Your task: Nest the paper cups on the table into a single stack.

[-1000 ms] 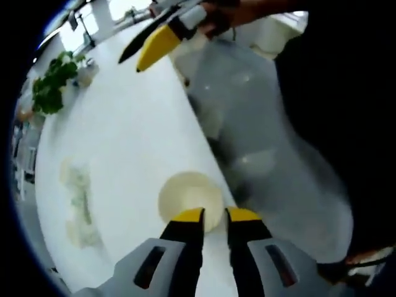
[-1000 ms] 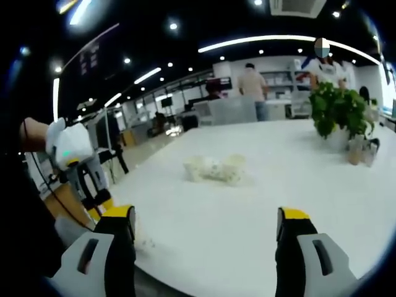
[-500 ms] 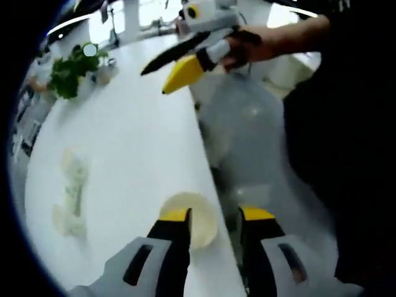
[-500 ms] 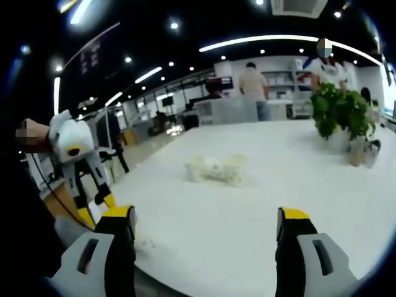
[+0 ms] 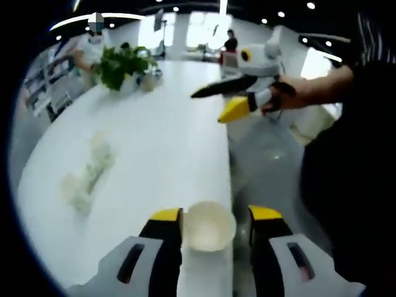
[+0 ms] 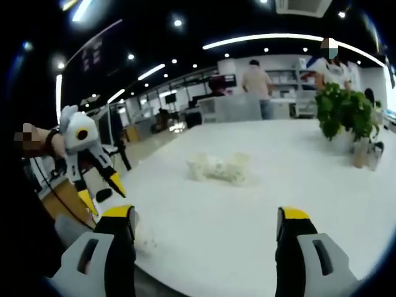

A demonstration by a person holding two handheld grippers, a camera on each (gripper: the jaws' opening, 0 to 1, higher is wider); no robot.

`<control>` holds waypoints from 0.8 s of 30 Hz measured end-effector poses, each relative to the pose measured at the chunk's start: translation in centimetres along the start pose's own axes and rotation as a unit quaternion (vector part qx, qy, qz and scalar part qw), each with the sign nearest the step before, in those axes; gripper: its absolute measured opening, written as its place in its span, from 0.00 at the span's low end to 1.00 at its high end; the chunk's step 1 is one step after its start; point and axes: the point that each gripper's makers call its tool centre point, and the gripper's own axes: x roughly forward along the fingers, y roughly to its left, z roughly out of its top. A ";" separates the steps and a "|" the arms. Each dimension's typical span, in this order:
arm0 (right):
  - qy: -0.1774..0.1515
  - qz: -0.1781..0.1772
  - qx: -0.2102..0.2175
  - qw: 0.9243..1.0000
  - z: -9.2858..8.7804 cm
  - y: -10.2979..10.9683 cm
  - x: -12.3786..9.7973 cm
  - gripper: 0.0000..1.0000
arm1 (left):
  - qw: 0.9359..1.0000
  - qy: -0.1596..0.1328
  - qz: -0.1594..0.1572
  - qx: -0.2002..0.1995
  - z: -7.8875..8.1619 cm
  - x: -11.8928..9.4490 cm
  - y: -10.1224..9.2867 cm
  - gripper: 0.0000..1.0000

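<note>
A cream paper cup [image 5: 210, 224] stands upright near the table's edge, between the jaws of my left gripper [image 5: 215, 215]. The jaws are open, with a gap showing on the cup's right side. A loose cluster of paper cups [image 5: 86, 179] lies on its side further out on the white table [image 5: 167, 136]; the same cluster of cups [image 6: 218, 167] sits mid-table in the right gripper view. My right gripper [image 6: 205, 215] is open and holds nothing, low over the near edge. The right gripper [image 5: 208, 107] hangs over the table edge, and the left gripper [image 6: 99, 192] is off to the left.
A potted plant [image 5: 127, 65] with small jars stands at the far end of the table; the same plant [image 6: 343, 111] is at the right. People stand behind the table. Grey floor [image 5: 272, 154] lies beyond the table edge. A dark-clothed body is close on the right.
My left gripper's jaws have spread wider around the upright cup, and its view has tilted up toward the room. The right gripper has stayed open and still.
</note>
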 end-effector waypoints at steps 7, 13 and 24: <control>0.004 0.003 -0.003 1.000 0.0 0.3 0.4 0.94 | 0.998 -0.013 0.053 -0.009 -0.8 -1.0 2.3 0.58; 0.006 0.004 -0.005 1.000 0.1 0.3 0.6 0.94 | 0.994 -0.036 0.089 -0.044 -1.2 -2.3 4.1 0.67; 0.012 0.006 -0.012 1.000 0.1 0.5 0.7 0.94 | 0.978 -0.091 0.153 -0.110 -1.7 -4.8 7.0 0.78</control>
